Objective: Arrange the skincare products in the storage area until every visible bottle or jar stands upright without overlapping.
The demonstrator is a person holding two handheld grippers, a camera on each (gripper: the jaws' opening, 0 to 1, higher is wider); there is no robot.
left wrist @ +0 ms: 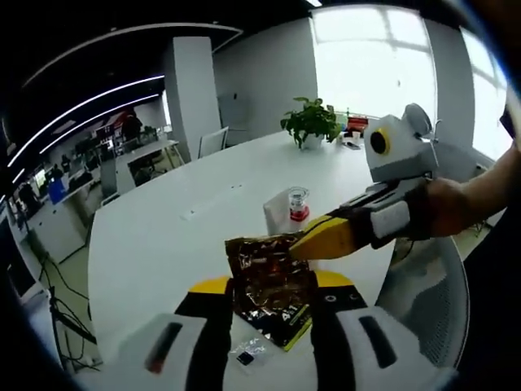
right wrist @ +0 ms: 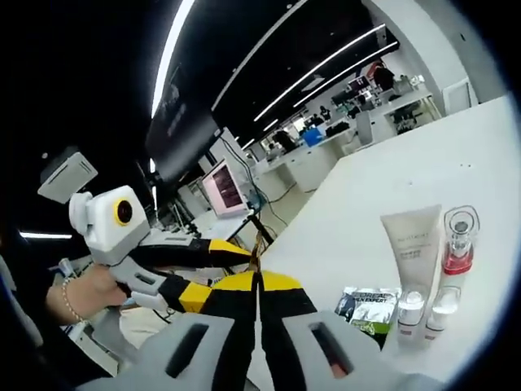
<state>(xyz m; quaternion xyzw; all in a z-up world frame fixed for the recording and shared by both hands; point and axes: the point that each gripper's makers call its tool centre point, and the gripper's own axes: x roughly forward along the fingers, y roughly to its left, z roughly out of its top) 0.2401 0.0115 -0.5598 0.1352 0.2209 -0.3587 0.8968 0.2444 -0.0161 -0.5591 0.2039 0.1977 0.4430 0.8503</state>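
A brown and gold foil sachet (left wrist: 271, 308) hangs above the white table (left wrist: 163, 236), between the wide-apart jaws of my left gripper (left wrist: 273, 283), which is open. My right gripper (left wrist: 315, 243) comes in from the right and is shut on the sachet's upper right corner. In the right gripper view the sachet (right wrist: 256, 244) shows edge-on above my right gripper (right wrist: 257, 281), with my left gripper (right wrist: 213, 273) beside it. A white tube (right wrist: 411, 244) and a clear bottle with red liquid (right wrist: 458, 240) stand upright. Two small white bottles (right wrist: 411, 314) and a green sachet (right wrist: 368, 308) lie near them.
A small clear packet (left wrist: 248, 352) lies on the table under my left gripper. The tube (left wrist: 277, 213) and red-liquid bottle (left wrist: 299, 204) stand just beyond the foil sachet. A potted plant (left wrist: 309, 122) sits at the table's far end. A mesh chair back (left wrist: 427, 285) stands at the right edge.
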